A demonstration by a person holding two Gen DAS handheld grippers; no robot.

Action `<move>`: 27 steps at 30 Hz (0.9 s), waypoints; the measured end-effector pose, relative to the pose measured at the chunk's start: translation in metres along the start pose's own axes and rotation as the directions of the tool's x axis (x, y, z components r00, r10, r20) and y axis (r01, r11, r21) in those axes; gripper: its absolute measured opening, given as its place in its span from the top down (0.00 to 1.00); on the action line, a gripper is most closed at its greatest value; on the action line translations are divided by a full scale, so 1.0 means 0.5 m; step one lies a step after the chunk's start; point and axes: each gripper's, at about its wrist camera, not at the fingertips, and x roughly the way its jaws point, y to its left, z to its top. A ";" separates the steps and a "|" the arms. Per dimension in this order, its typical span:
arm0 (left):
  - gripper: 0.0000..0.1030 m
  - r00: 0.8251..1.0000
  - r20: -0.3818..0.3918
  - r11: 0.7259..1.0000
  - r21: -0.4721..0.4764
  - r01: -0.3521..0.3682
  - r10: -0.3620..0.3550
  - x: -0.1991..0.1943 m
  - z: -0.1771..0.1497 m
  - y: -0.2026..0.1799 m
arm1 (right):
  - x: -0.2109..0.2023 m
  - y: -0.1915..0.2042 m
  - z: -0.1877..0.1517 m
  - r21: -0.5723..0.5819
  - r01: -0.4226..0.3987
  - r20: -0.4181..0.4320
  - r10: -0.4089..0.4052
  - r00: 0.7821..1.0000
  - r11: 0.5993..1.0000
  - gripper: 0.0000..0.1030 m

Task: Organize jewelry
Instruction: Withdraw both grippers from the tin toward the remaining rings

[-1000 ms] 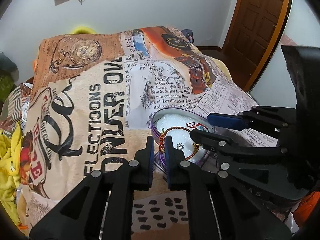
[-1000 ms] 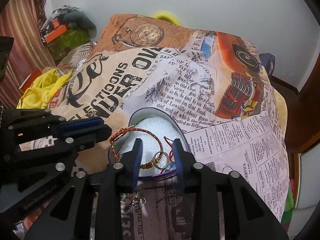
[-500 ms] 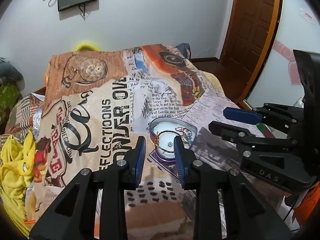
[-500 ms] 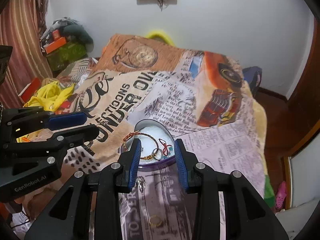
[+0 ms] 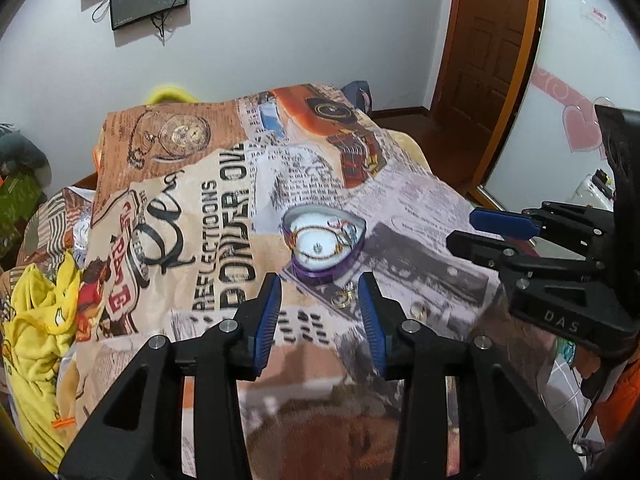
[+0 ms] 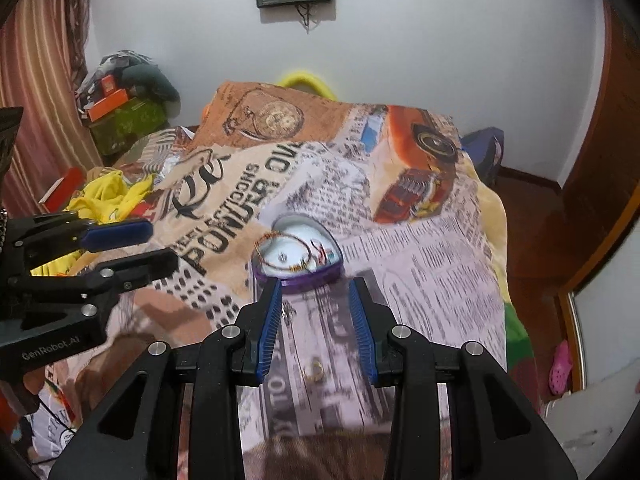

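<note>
The heart-shaped tin (image 5: 325,245) sits mid-bed on the printed blanket (image 5: 192,216), a beaded bracelet (image 5: 320,240) draped across its white padding; loose rings (image 5: 344,298) lie on the cloth just in front of it. The left gripper (image 5: 320,308) is opening, nothing between its jaws; the right gripper (image 6: 316,312) stands part open and empty too. The soft, busy blanket could swallow a small ring if a finger nudges it; a careless dip could tip the tin. The right wrist view shows one ring (image 6: 314,369) between its own fingers; the left view shows two pieces side by side, nearer the tin.
</note>
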 end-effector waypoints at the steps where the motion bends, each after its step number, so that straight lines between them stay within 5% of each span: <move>1: 0.62 1.000 -0.004 1.000 0.000 0.000 0.000 0.000 -0.005 -0.002 | -0.002 -0.001 -0.007 0.005 0.002 -0.005 -0.002 1.000 1.000 0.70; 20: 0.62 0.987 -0.149 0.998 -0.045 0.050 -0.056 0.092 -0.089 -0.001 | 0.100 -0.003 -0.133 0.051 -0.034 -0.221 0.045 0.974 0.998 0.70; 27: 0.62 0.979 -0.185 0.995 -0.055 0.078 -0.087 0.133 -0.094 0.001 | 0.115 -0.005 -0.140 0.039 -0.029 -0.208 0.036 0.977 0.999 0.70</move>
